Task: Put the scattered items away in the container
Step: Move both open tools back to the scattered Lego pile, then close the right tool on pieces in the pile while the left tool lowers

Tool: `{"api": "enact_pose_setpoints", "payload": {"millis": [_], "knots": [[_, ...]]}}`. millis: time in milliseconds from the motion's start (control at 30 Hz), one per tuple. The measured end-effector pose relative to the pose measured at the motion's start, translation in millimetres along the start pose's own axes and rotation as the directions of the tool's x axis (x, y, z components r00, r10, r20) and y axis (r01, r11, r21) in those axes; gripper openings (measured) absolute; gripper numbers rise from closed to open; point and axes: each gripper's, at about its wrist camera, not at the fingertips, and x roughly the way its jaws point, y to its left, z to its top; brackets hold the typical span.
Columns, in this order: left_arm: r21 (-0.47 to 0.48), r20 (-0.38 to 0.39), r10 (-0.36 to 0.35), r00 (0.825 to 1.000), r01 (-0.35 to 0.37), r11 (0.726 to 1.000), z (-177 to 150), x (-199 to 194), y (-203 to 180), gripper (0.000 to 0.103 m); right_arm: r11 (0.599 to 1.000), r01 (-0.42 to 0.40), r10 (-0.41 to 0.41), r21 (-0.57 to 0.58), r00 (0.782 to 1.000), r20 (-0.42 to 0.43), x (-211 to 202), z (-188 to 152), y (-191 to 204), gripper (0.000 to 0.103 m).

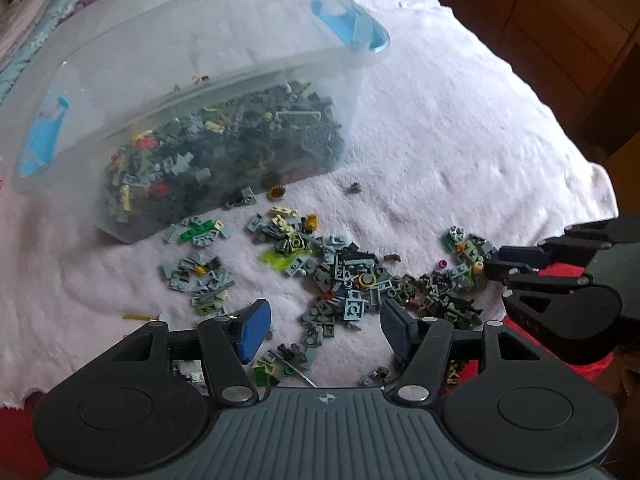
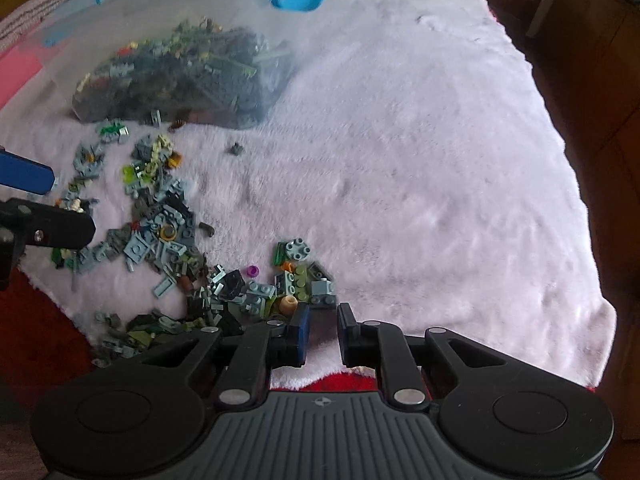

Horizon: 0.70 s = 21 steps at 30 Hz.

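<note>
Container [image 1: 120, 92] of clear plastic holds many small building bricks [image 1: 224, 148].

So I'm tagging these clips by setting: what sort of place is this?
Probably a home room, maybe a bedroom: a fluffy pale blanket carries scattered toy bricks beside a clear storage tub, with wooden furniture behind.

The translucent frosted plastic container with blue clips [image 1: 224, 52] looks smooth; the small hard plastic building pieces [image 1: 344, 276] glossy. The pale pink fleecy cloth [image 1: 440, 140] is matt and nubbly; the brown wooden furniture [image 1: 568, 20] smooth.
</note>
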Motion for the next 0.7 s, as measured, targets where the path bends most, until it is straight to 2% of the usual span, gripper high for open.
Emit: {"api": "enact_pose_setpoints", "payload": {"millis": [300, 400, 467, 567, 700], "knots": [[-0.029, -0.031, 0.007, 0.999, -0.008, 1.0, -4, 25, 5, 0.06, 1.0, 0.008, -0.008, 0.007, 1.0, 0.008, 13, -1, 2, 0.017], [0.005, -0.025, -0.005, 1.0, 0.005, 1.0, -1, 28, 1, 0.053, 1.0, 0.007, -0.007, 0.015, 1.0, 0.014, 11, -3, 2, 0.017], [0.037, -0.022, -0.014, 1.0, 0.014, 0.999, 0, 30, -6, 0.045, 1.0, 0.008, -0.009, 0.024, 1.0, 0.016, 12, -3, 2, 0.017], [0.062, -0.041, -0.041, 0.998, 0.044, 0.997, -2, 36, -17, 0.043, 0.999, 0.007, -0.008, 0.036, 1.0, 0.015, 14, -3, 2, 0.017], [0.094, -0.065, -0.037, 0.997, 0.043, 0.995, -6, 47, -31, 0.043, 0.999, 0.004, -0.004, 0.04, 1.0, 0.016, 15, -4, 1, 0.017]]}}
